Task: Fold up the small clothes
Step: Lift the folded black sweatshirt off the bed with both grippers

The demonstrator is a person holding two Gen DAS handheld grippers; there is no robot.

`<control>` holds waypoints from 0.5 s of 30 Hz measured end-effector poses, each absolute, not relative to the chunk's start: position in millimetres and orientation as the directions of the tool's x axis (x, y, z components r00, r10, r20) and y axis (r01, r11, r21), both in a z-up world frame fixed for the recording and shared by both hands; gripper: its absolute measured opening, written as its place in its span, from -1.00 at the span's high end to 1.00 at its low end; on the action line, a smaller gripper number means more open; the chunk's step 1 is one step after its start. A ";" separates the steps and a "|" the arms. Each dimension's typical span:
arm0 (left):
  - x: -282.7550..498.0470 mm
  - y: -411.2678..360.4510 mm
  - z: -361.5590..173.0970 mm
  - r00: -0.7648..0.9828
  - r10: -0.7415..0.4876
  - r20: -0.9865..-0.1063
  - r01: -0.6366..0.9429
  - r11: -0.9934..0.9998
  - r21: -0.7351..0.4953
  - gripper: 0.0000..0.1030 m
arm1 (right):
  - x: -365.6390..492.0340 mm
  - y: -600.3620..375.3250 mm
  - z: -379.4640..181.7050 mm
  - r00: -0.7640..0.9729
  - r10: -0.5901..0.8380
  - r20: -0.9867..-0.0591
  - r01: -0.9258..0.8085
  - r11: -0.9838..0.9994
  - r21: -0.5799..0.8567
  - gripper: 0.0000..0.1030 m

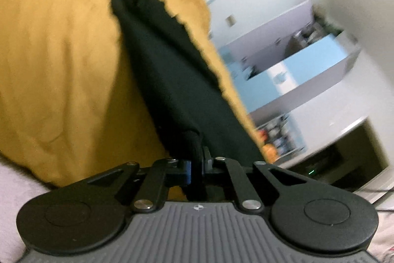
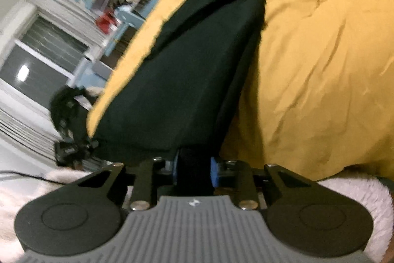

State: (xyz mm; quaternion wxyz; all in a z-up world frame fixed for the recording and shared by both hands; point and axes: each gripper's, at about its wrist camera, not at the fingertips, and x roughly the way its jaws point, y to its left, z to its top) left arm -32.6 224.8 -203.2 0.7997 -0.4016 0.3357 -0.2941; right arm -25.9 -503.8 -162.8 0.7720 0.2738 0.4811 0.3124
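Note:
A black garment [image 1: 170,70] hangs stretched above a mustard-yellow bedspread [image 1: 56,61]. My left gripper [image 1: 197,162] is shut on one near corner of it; the cloth bunches between the jaws. In the right wrist view the same black garment [image 2: 187,70] runs away from my right gripper [image 2: 194,171], which is shut on its other near corner. The far end of the garment droops in a fold toward the bedspread [image 2: 320,61]. The fingertips of both grippers are hidden by the cloth.
A fluffy white blanket [image 2: 357,191] lies at the near edge of the bed. Beyond the bed stand blue and white shelves [image 1: 295,65] and a window with blinds [image 2: 41,51]. The left gripper [image 2: 69,125] shows dark and blurred at the left of the right wrist view.

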 end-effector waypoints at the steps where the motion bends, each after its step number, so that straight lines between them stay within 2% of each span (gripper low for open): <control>1: -32.7 227.0 -199.4 0.607 -0.749 -0.266 0.212 0.475 -0.854 0.87 | -26.3 -505.8 -159.8 0.354 0.757 -0.550 -0.220 0.638 0.738 0.62; 6: -23.6 235.2 -206.4 0.663 -0.742 -0.099 0.204 0.307 -0.930 0.87 | -27.1 -515.6 -157.9 0.425 0.800 -0.423 -0.196 0.538 0.820 0.62; 11: 12.4 226.8 -183.8 0.710 -0.703 -0.043 0.255 0.313 -0.915 0.87 | -21.2 -509.5 -146.8 0.590 0.778 -0.217 -0.211 0.407 0.889 0.62; 15: 57.2 227.4 -162.7 0.731 -0.682 0.040 0.315 0.284 -0.905 0.87 | 4.2 -502.2 -131.4 0.655 0.744 -0.132 -0.243 0.373 0.896 0.63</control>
